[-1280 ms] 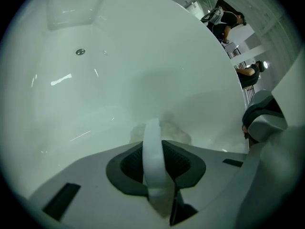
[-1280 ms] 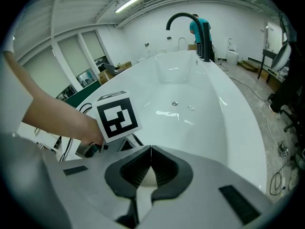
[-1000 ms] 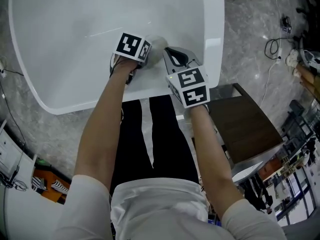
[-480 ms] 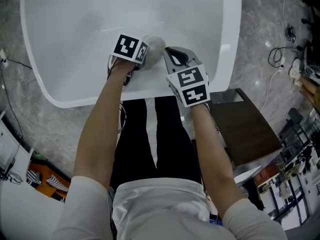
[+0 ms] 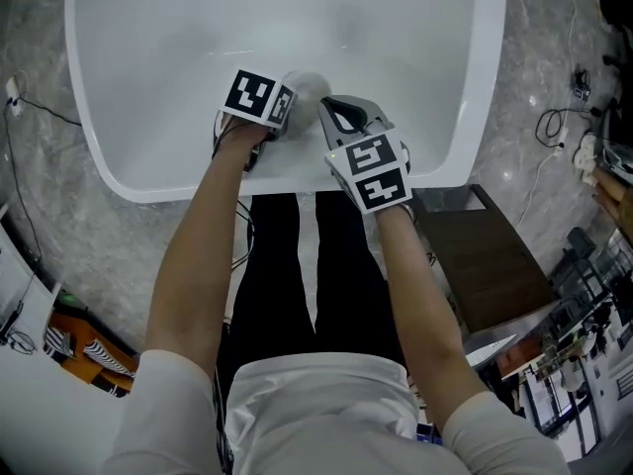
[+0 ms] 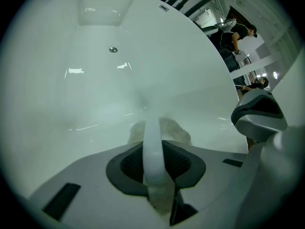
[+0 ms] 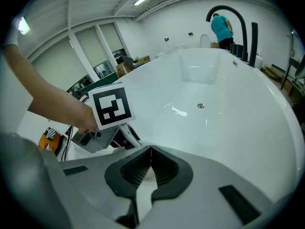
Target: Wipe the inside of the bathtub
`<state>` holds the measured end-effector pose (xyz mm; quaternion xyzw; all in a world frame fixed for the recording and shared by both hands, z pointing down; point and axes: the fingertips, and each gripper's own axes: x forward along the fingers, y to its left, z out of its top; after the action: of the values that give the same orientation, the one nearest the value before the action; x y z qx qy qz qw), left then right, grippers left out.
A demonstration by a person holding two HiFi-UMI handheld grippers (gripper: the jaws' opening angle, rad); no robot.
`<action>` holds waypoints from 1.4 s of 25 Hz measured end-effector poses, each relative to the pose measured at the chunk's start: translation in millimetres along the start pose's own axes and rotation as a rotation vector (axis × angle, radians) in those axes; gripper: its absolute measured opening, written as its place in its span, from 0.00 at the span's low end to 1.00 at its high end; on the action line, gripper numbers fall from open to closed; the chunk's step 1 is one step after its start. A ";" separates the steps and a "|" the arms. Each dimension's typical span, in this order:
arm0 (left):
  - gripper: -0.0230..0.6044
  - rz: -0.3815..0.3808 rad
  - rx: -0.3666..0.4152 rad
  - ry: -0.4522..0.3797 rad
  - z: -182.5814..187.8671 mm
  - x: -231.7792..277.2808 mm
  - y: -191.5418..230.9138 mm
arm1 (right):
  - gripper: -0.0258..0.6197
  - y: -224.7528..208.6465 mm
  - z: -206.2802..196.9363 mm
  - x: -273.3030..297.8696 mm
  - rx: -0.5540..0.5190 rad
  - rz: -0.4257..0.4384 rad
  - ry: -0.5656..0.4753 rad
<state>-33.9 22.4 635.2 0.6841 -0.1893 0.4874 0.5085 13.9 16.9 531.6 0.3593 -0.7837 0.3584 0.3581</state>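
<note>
the bathtub fills the far half of the head view, its near rim just ahead of the person's legs. both grippers reach over that near rim into the tub: the left gripper first, the right gripper just to its right. a cloth sits between the left gripper's jaws, against the tub's inner surface. the drain lies in the tub floor, well beyond the cloth. a cabinet stands outside the tub's near right corner. cables lie on the floor right of the tub.
</note>
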 end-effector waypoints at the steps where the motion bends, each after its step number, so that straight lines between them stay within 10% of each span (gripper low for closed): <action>1: 0.19 0.001 -0.003 0.000 -1.8 -2.1 2.8 | 0.07 3.5 0.5 2.5 -0.005 0.005 0.003; 35: 0.19 0.075 -0.084 0.035 -70.6 -82.5 155.4 | 0.07 92.1 44.2 86.3 -0.138 0.113 0.072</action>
<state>-222.1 1.2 644.3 0.6459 -0.2264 0.5096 0.5214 -116.9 -1.2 552.7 0.2759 -0.8121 0.3360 0.3893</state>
